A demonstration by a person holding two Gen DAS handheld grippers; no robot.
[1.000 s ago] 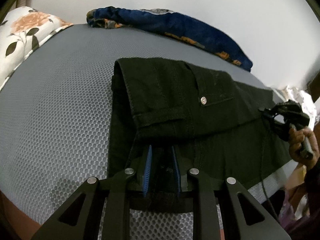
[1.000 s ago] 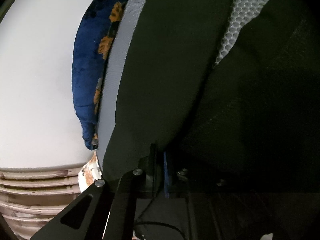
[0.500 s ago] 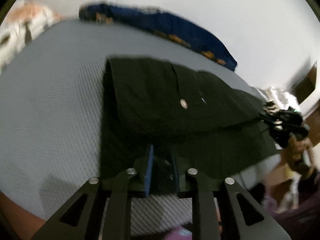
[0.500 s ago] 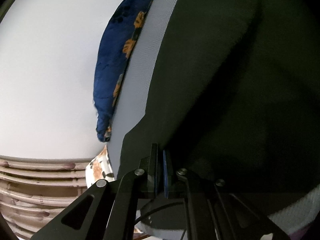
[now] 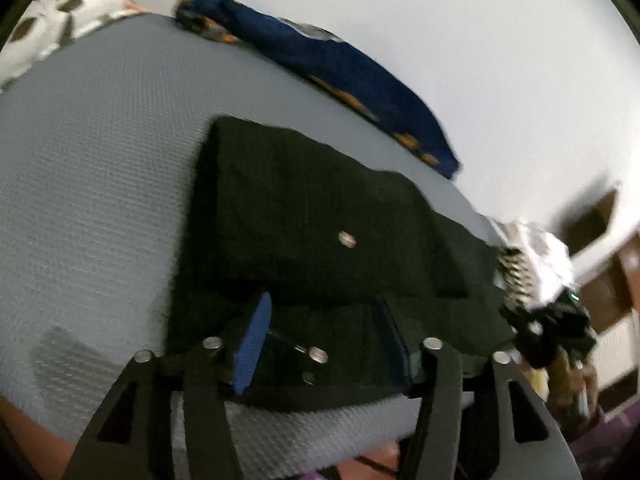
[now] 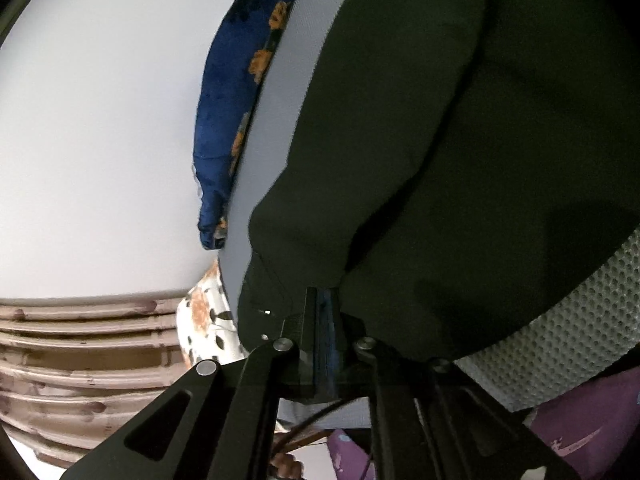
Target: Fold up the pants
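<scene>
The left gripper (image 5: pixel 322 340) sits at the bottom middle of its view, jaws opening, with the near edge of the black pants (image 5: pixel 320 240) lying slack between the blue pads (image 5: pixel 254 346) and neither pad pressing on the cloth. The right gripper (image 6: pixel 326 332), low in the centre of its own view, is clenched on a bunched corner of the pants (image 6: pixel 460 140), the cloth rising out of the pads and filling the upper right of that frame.

Around them: the pants lie folded on a grey mesh mattress (image 5: pixel 92 184), a silver button (image 5: pixel 347 238) facing up near the middle. A blue blanket with orange flowers (image 5: pixel 340 60) runs along the far edge of the mattress in the upper middle, against a white wall (image 5: pixel 480 40). A flowered pillow (image 5: pixel 60 28) sits in the upper left corner. At the right edge of the left view, the person's hand (image 5: pixel 568 376) holds the right gripper (image 5: pixel 552 328) at the pants' end; nothing lies over the pants.
</scene>
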